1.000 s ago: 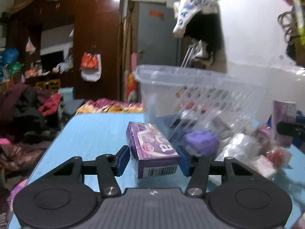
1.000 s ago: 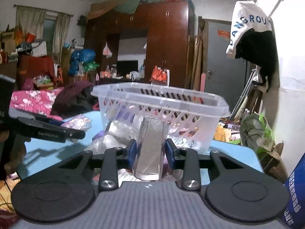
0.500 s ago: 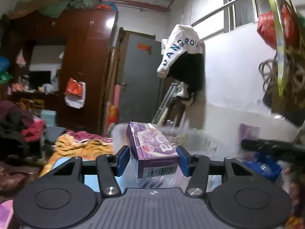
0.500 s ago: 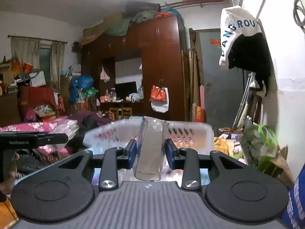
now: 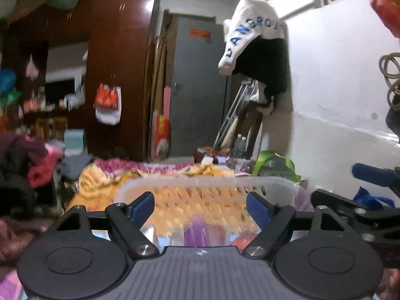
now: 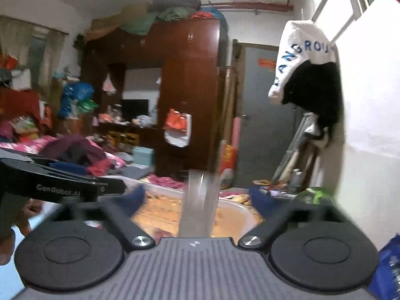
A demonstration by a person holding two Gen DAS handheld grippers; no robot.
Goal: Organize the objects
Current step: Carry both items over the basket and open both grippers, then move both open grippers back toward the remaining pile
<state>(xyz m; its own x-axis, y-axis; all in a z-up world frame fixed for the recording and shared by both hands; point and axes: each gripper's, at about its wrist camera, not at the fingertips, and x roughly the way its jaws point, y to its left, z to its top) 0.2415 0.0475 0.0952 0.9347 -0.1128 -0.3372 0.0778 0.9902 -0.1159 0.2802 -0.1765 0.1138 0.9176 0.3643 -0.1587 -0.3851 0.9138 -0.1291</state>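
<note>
left hand-held gripper (image 5: 200, 206): spread wide, nothing between the pads, hanging over the clear basket (image 5: 205, 182)

right hand-held gripper (image 6: 197, 200): also spread; the silvery packet (image 6: 198, 202) stands between the jaws, touching neither, blurred, looks mid-drop

purple box (image 5: 197, 232): down in the basket under my left, only a purple smear visible

packet handling: my guess is light, crinkly, slick foil. Pinch the flat faces mid-height, gently

purple box handling: probably stiff light card, grab across the narrow sides
</note>
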